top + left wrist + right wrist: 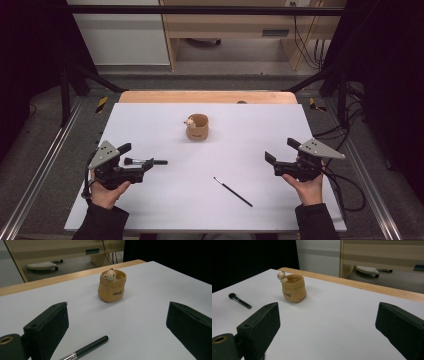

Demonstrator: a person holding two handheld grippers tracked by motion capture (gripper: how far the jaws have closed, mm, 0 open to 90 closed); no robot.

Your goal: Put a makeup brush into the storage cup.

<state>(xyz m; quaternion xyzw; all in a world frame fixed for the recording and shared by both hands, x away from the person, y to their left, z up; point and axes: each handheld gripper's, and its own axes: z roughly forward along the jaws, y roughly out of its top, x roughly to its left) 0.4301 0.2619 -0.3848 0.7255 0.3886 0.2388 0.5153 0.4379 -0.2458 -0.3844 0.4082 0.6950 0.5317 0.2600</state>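
Note:
A tan sack-shaped pot (197, 127) with a small figure on its rim stands upright at the middle back of the white sheet (260, 125). A thick black-handled brush (145, 161) lies flat just in front of my left gripper (137, 156), whose jaws stand open and empty. In the left gripper view the brush handle (90, 347) lies low between the jaws of the left gripper (120, 317), and the pot (112, 286) is beyond. A thin dark brush (233, 192) lies near the front middle. My right gripper (281, 150) is open and empty at the right, facing the pot (294, 288) and the thick brush (239, 301).
The wooden table edge (207, 96) runs along the back of the sheet. Metal frame rails (45, 160) flank both sides, and cables (345, 185) trail at the right. A cabinet (225, 25) stands on the floor behind.

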